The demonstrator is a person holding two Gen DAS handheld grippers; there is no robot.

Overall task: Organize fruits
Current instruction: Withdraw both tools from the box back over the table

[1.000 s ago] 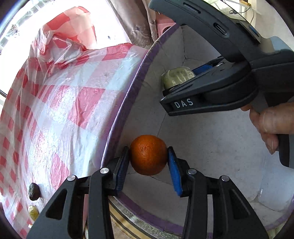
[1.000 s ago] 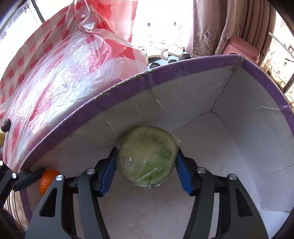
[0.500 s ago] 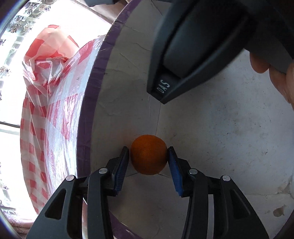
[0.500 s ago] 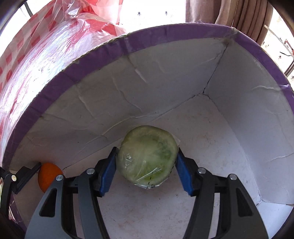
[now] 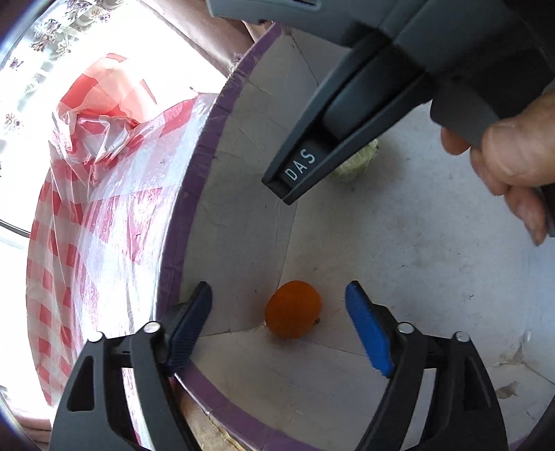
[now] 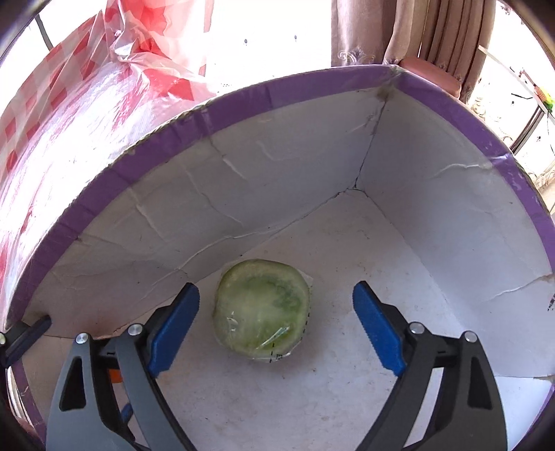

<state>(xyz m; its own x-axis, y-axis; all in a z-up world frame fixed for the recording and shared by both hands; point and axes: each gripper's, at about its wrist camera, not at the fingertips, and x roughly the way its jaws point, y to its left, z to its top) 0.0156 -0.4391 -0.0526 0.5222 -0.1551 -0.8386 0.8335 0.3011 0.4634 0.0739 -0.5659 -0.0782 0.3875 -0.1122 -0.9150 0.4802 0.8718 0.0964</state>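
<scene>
An orange [image 5: 293,309] lies on the white floor of a purple-rimmed box [image 5: 194,173], in its corner. My left gripper [image 5: 277,322] hangs over it with jaws opening wide, both blue pads clear of the fruit. A plastic-wrapped green melon piece [image 6: 262,314] rests on the box [image 6: 277,93] floor near the far wall. My right gripper [image 6: 275,324] straddles it, jaws opening, pads apart from the wrap on both sides. In the left wrist view the right gripper's dark body fills the top right and hides most of the melon piece [image 5: 352,166].
A red-and-white checked plastic cloth [image 5: 90,215] covers the table left of the box, bunched at the back [image 6: 138,45]. A person's hand [image 5: 510,173] grips the right tool's handle. Curtains [image 6: 409,31] hang behind the box.
Both grippers lowered into the box and let go: the orange and the wrapped melon piece, gripped before, now lie free on the box floor between widely spread pads.
</scene>
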